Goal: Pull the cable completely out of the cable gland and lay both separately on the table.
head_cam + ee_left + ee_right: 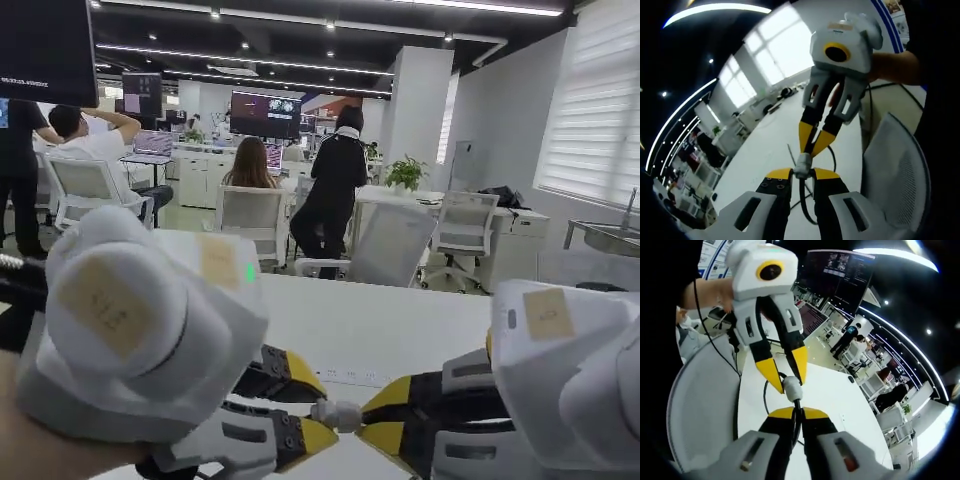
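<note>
Yellow-tipped, the left gripper (802, 173) is clamped on the pale cable gland (803, 163); the right gripper (797, 413) pinches the black cable (797, 404) just beside it, both raised over the white table (830, 390); cable seemingly not yet out; best to draw straight along the gland's axis, steadily, with the gland held firm.

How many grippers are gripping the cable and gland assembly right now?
2. The left gripper is shut on the white cable gland; the right gripper, facing it, is shut on the black cable right where it leaves the gland.
</note>
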A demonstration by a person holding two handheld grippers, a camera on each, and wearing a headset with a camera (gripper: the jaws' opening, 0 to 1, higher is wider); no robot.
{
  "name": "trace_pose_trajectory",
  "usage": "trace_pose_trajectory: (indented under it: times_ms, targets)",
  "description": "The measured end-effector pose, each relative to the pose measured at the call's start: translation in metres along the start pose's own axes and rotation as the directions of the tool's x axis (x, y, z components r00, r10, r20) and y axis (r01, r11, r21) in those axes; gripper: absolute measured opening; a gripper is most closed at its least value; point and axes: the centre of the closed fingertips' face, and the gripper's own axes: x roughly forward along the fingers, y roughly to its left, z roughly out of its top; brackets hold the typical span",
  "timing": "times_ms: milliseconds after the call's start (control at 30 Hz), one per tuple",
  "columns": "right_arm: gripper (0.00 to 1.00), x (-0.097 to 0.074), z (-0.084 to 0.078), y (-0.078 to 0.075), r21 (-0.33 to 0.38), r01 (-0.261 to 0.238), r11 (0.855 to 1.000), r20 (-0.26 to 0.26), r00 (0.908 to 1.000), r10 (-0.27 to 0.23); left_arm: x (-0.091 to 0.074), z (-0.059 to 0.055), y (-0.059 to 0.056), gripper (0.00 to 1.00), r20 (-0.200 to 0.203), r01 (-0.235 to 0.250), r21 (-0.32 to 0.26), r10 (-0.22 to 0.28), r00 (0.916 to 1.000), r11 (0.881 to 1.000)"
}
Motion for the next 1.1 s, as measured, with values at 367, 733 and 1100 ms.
trace_pose_trajectory:
  times_ms: [367, 733, 1100]
  targets:
    - [0.03, -0.02, -0.036, -0.007, 0.123, 0.07, 0.99, -0.029, 0.9973, -0.067, -0.001, -0.022, 0.008, 0.17, -0.018, -0.015, -0.064, 0.014, 0.9997, 0.998]
    - [0.03, -0.029, -0.087, -0.005, 0.195, 0.116, 0.974, -0.14, 0.9861, -0.09, -0.006, -0.036, 0.017, 0.17, -0.044, -0.055, -0.077, 0.052, 0.9977, 0.996]
    - [0.03, -0.031, -0.142, -0.006, 0.291, 0.158, 0.944, -0.26, 0.9623, -0.081, -0.01, -0.042, 0.022, 0.17, -0.067, -0.072, -0.083, 0.066, 0.9956, 0.994]
